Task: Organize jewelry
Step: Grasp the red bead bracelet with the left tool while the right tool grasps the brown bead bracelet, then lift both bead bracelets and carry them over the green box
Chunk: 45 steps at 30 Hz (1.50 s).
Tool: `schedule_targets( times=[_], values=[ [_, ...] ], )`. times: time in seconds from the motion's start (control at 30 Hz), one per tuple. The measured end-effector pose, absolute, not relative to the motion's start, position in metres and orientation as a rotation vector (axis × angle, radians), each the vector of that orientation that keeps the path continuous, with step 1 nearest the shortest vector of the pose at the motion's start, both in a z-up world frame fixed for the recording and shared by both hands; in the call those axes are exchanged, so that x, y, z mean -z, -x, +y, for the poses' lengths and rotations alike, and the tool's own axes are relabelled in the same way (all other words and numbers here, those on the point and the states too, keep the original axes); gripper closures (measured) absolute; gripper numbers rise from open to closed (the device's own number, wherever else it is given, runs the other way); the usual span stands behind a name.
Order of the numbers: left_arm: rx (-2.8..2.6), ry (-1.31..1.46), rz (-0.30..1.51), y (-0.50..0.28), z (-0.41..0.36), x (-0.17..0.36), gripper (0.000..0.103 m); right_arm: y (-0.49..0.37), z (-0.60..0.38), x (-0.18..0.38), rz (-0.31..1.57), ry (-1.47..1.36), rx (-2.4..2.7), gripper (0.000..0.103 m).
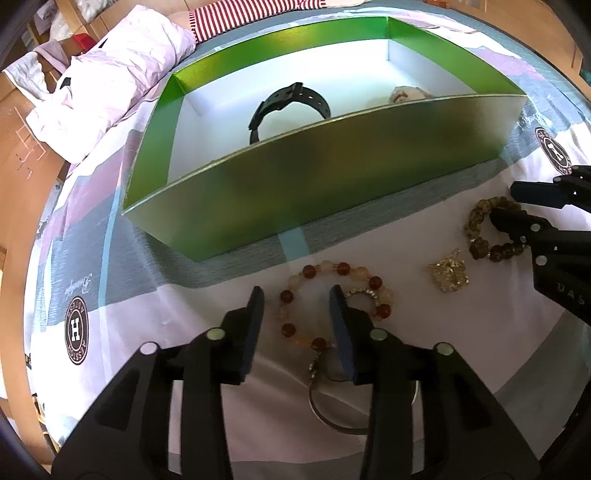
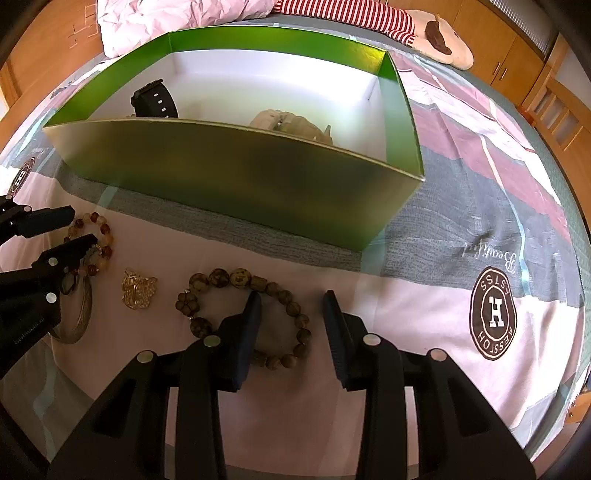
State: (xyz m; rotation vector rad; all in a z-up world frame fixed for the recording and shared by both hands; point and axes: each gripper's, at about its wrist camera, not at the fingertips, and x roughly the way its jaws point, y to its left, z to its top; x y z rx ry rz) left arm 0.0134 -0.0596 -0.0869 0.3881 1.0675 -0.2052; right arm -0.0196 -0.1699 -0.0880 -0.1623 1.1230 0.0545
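Observation:
A green box [image 1: 295, 184] with a white inside stands on the bed; it holds a black watch [image 1: 291, 107] and a beige watch [image 1: 406, 94]. My left gripper [image 1: 297, 299] is open, its fingers astride the left side of a red and pale bead bracelet [image 1: 314, 273]. A gold ring [image 1: 364, 295], a silver bangle [image 1: 325, 410] and a gold brooch [image 1: 448, 275] lie close by. My right gripper [image 2: 291, 304] is open, astride the right side of a brown bead bracelet [image 2: 221, 277]. The box [image 2: 240, 173], brooch [image 2: 138, 288] and left gripper [image 2: 74, 229] show in the right wrist view.
A patterned bedsheet [image 1: 92, 288] covers the bed. A rumpled lilac quilt [image 1: 103, 81] lies at the far left. A red-striped sleeve [image 2: 351, 14] and a plush toy [image 2: 447, 40] lie behind the box. Wooden furniture [image 2: 517, 48] stands at the right.

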Motion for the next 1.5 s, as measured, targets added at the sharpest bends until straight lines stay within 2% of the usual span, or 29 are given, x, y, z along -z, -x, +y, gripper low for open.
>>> schedule_targets(
  times=[0.07, 0.43, 0.63, 0.87, 0.9, 0.97, 1.0, 1.03, 1.07, 1.1, 1.3, 1.5],
  values=[
    [0.198, -0.385, 1.068, -0.014, -0.058, 0.087, 0.058, 0.020, -0.170, 0.088, 1.120, 0.166, -0.049, 0.063],
    [0.197, -0.390, 1.067, -0.016, -0.057, 0.087, 0.058, 0.020, -0.173, 0.090, 1.114, 0.170, -0.026, 0.054],
    [0.227, -0.372, 1.078, -0.017, -0.058, 0.087, 0.067, 0.019, -0.177, 0.090, 1.115, 0.158, -0.022, 0.051],
    [0.296, -0.159, 1.161, -0.033, -0.033, 0.085, 0.070, 0.018, -0.186, 0.089, 1.121, 0.117, -0.028, 0.051],
    [0.289, -0.173, 1.155, -0.032, -0.034, 0.086, 0.076, 0.018, -0.185, 0.089, 1.119, 0.123, -0.035, 0.054],
    [0.296, -0.190, 1.147, -0.030, -0.037, 0.086, 0.083, 0.020, -0.181, 0.088, 1.112, 0.133, -0.069, 0.070],
    [0.302, -0.191, 1.146, -0.029, -0.038, 0.086, 0.088, 0.021, -0.178, 0.087, 1.108, 0.147, -0.079, 0.074],
    [0.310, -0.193, 1.146, -0.028, -0.040, 0.086, 0.094, 0.022, -0.176, 0.087, 1.104, 0.155, -0.090, 0.081],
    [0.317, -0.194, 1.146, -0.028, -0.041, 0.086, 0.095, 0.023, -0.175, 0.087, 1.098, 0.154, -0.107, 0.091],
    [0.323, -0.193, 1.147, -0.027, -0.041, 0.086, 0.095, 0.023, -0.174, 0.087, 1.099, 0.148, -0.113, 0.094],
    [0.339, -0.168, 1.136, -0.027, -0.036, 0.078, 0.095, 0.019, -0.186, 0.082, 1.096, 0.071, -0.124, 0.096],
    [0.373, -0.124, 1.083, -0.022, -0.032, 0.059, 0.095, 0.021, -0.196, 0.060, 1.011, -0.013, -0.148, 0.096]
  ],
)
